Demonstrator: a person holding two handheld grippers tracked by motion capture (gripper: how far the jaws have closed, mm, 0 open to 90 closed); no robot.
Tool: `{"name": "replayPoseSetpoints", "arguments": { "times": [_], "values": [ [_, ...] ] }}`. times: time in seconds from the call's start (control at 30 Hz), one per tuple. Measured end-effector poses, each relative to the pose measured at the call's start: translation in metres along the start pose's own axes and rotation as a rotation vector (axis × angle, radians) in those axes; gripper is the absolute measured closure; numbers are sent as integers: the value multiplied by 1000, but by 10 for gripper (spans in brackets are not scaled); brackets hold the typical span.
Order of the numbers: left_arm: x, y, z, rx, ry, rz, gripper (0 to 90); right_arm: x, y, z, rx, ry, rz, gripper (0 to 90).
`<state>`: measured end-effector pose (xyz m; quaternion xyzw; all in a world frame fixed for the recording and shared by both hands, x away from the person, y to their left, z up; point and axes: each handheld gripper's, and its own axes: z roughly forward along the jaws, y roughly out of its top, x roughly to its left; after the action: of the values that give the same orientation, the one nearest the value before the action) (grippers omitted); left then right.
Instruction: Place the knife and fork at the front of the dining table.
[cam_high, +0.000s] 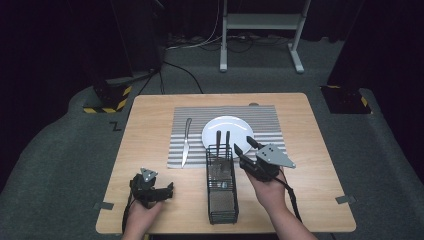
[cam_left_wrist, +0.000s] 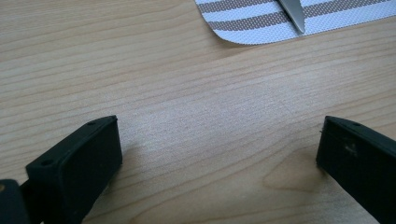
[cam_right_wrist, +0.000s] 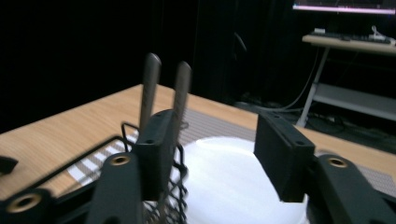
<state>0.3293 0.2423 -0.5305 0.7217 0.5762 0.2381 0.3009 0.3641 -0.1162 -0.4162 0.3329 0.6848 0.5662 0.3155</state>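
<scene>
The left gripper (cam_high: 159, 192) sits low over bare wood near the table's (cam_high: 150, 125) front-left corner, jaws wide apart and holding nothing; the hand (cam_high: 142, 215) behind it comes in over the front edge. The right gripper (cam_high: 246, 147) is raised beside the basket, jaws likewise spread and empty, its hand (cam_high: 270, 192) angled toward the plate. One black wire basket (cam_high: 222, 200) stands at the middle of the front edge, with two dark handles (cam_high: 222, 137) sticking up from its far end; one white plate (cam_high: 227, 131) lies on one striped placemat (cam_high: 200, 117) toward the far edge; one knife (cam_high: 186, 142) lies along the mat's left side. Grey carpet, cables and a white stand (cam_high: 260, 22) lie beyond, in a dark room.
</scene>
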Motion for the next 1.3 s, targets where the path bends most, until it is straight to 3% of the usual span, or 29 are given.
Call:
{"name": "replayPoseSetpoints", "arguments": {
  "times": [0.13,0.37,0.5,1.3],
  "values": [
    [0,0,0,0,-1,1,3,8,4,11,-10,2,-13,609],
    [0,0,0,-1,-1,1,3,13,8,26,-2,-3,5,684],
    [0,0,0,0,-4,3,2,16,8,31,9,-11,-10,709],
    [1,0,0,0,-4,5,2,17,0,41,33,26,25,801]
  ]
}}
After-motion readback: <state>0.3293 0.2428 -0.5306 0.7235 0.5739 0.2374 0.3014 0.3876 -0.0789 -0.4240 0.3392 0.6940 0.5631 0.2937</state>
